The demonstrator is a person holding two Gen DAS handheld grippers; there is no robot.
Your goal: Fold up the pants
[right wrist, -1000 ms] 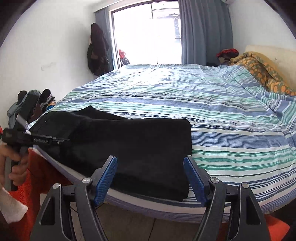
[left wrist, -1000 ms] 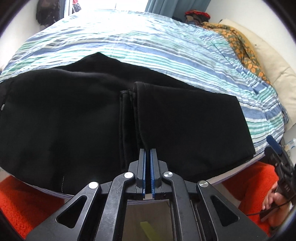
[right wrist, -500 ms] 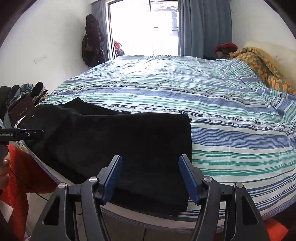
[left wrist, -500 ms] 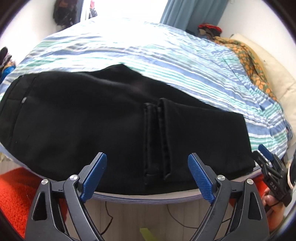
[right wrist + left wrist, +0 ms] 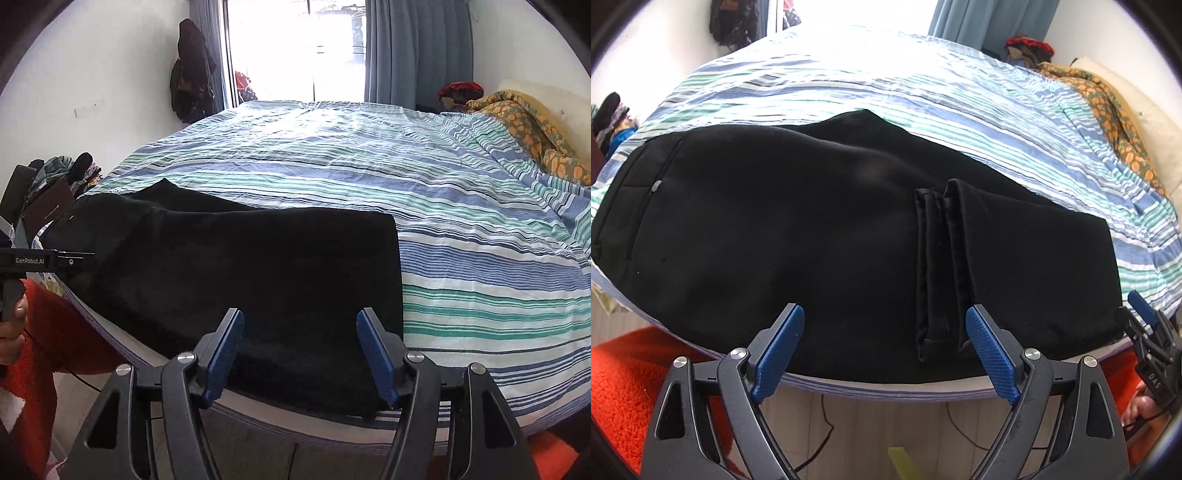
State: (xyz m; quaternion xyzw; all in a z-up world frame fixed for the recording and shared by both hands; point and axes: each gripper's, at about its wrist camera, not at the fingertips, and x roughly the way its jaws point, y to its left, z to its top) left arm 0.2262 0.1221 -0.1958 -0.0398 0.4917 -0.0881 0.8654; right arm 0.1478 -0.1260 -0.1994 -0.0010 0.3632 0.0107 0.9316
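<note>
Black pants (image 5: 812, 229) lie folded along the near edge of a striped bed (image 5: 923, 85), with the waistband at the left. The leg hems (image 5: 942, 258) are laid back across the middle. My left gripper (image 5: 884, 347) is open just off the bed's edge, its blue pads (image 5: 779, 347) to either side of the hems and touching nothing. In the right wrist view the pants (image 5: 258, 277) end in a straight fold at the right. My right gripper (image 5: 301, 354) is open over that end's near edge, not pressing on the cloth. Each gripper shows at the edge of the other's view: right gripper (image 5: 1145, 332), left gripper (image 5: 48, 260).
An orange rug (image 5: 624, 369) covers the floor below the bed, with a cable (image 5: 820, 424) on the boards. An orange patterned blanket (image 5: 535, 136) and a pillow lie at the bed's right end. Clothes (image 5: 59, 173) are piled at the left, and a window is beyond.
My left gripper, shut at the hems' near end a second ago, has opened wide and let go. My right gripper's jaws have narrowed a little and it has come closer to the pants.
</note>
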